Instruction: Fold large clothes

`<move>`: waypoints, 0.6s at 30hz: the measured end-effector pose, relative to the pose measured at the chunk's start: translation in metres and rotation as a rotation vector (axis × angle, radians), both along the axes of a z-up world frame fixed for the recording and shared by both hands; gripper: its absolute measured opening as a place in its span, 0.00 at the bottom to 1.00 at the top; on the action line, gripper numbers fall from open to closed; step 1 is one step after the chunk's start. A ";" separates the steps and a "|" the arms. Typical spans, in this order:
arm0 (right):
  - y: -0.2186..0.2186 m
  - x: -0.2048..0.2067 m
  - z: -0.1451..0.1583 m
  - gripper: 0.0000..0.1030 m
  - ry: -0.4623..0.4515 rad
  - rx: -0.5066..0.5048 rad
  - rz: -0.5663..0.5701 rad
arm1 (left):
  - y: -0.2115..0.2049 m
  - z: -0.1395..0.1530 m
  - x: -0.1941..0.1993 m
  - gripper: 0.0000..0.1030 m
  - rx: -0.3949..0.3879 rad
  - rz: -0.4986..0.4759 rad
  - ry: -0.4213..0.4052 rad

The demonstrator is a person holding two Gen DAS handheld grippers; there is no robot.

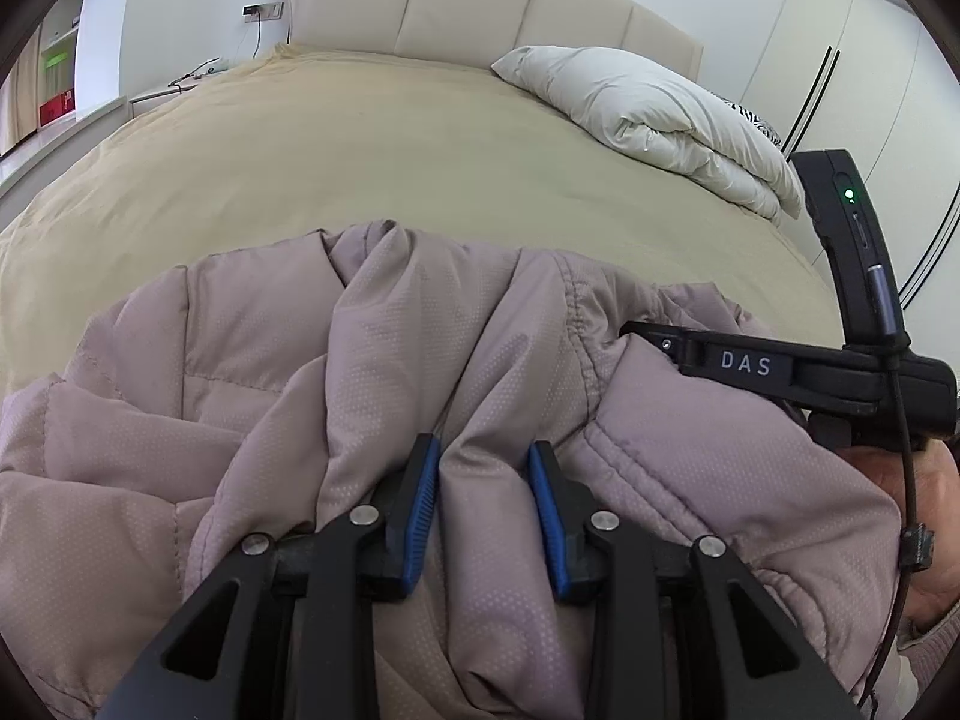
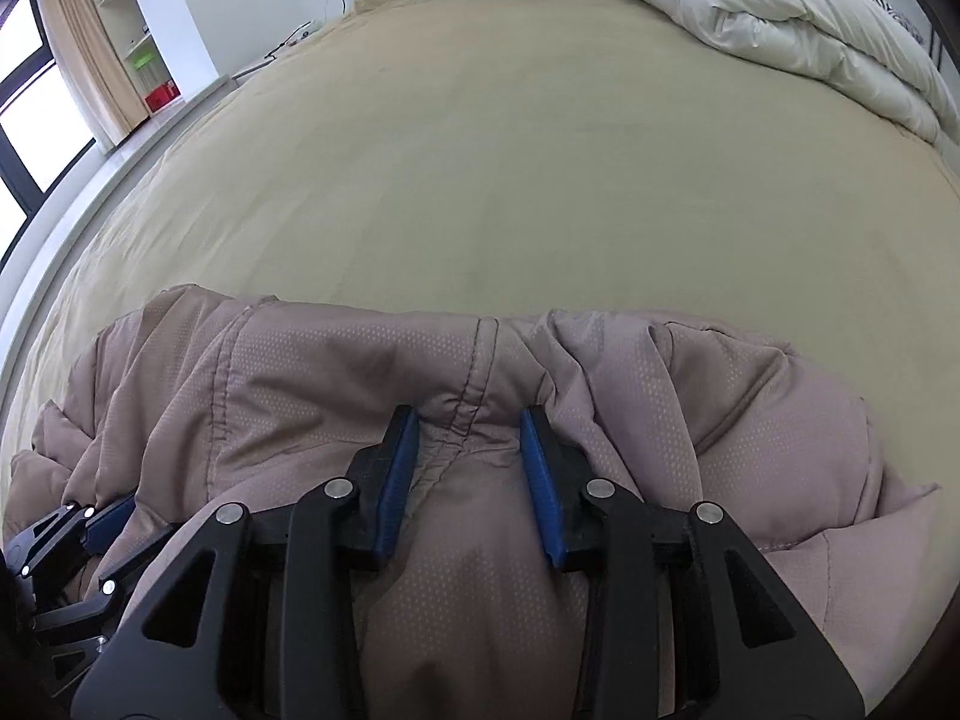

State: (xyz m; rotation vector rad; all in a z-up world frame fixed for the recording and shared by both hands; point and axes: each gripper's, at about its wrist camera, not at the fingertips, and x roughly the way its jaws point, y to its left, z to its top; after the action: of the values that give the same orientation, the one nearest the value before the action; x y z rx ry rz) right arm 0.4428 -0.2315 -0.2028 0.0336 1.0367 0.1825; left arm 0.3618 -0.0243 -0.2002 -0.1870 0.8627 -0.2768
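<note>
A mauve quilted puffer jacket (image 1: 390,330) lies bunched on the near part of a beige bed (image 1: 420,150). My left gripper (image 1: 483,450) pinches a thick fold of it between its blue pads. In the right wrist view the same jacket (image 2: 336,372) fills the foreground. There my right gripper (image 2: 468,420) holds a puckered seam of the padding, and the pads press into the fabric on both sides. The right gripper's black body (image 1: 750,366) reaches onto the jacket from the right in the left wrist view. The left gripper (image 2: 90,522) shows low at the left of the right wrist view.
A folded white duvet (image 1: 648,114) lies at the far right of the bed, by the cream headboard (image 1: 468,6). Shelves (image 1: 57,72) and a window (image 2: 24,90) stand to the left, and a white wardrobe (image 1: 852,60) to the right. A person's hand (image 1: 924,510) holds the right tool.
</note>
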 end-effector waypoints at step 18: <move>0.020 -0.171 0.017 0.34 -0.087 0.050 0.101 | 0.011 0.025 -0.094 0.34 -0.131 0.021 0.018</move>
State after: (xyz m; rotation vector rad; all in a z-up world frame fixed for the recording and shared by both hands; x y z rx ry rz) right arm 0.2717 -0.2113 -0.1863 0.0186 0.9474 0.2999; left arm 0.2681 -0.0133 -0.1749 -0.3213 0.8602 -0.3124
